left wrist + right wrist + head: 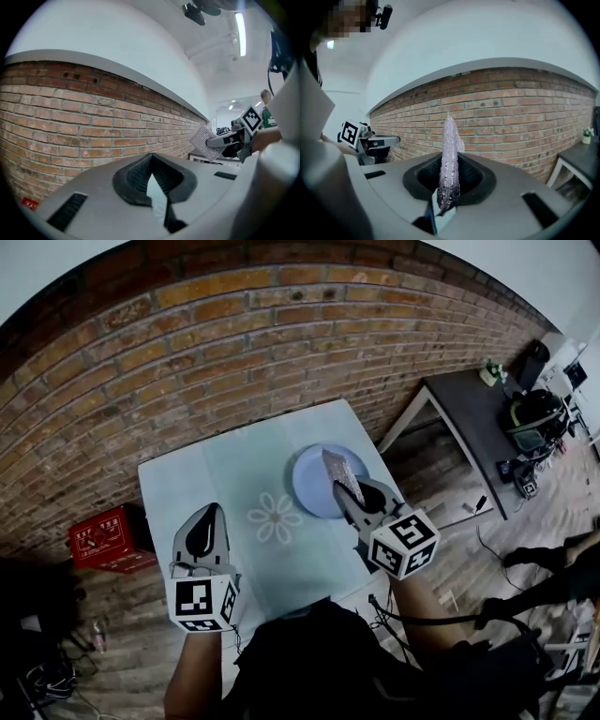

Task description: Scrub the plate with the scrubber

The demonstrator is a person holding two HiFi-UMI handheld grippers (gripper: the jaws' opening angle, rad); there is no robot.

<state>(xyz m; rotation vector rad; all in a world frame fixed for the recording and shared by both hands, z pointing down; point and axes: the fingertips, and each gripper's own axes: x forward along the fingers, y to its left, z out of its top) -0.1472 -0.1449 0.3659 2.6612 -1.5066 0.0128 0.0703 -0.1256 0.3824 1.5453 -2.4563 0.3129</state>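
A round blue plate [314, 486] lies on the pale table [187, 484], toward its far right. My right gripper [349, 491] is shut on a flat silver-grey mesh scrubber [341, 473], which stands on edge over the plate's right half. In the right gripper view the scrubber [449, 164] rises upright between the jaws, against the brick wall. The left gripper view shows the scrubber [205, 140] held up in the air. My left gripper [210, 517] hovers over the table's near left, shut with nothing in it. Its jaws meet in the left gripper view [151, 176].
A white flower print [276, 517] marks the table's middle. A brick wall [234, 343] runs behind the table. A red box [111, 538] sits on the floor at left. A dark side table [473, 413] stands at right, with bags and cables on the floor beyond.
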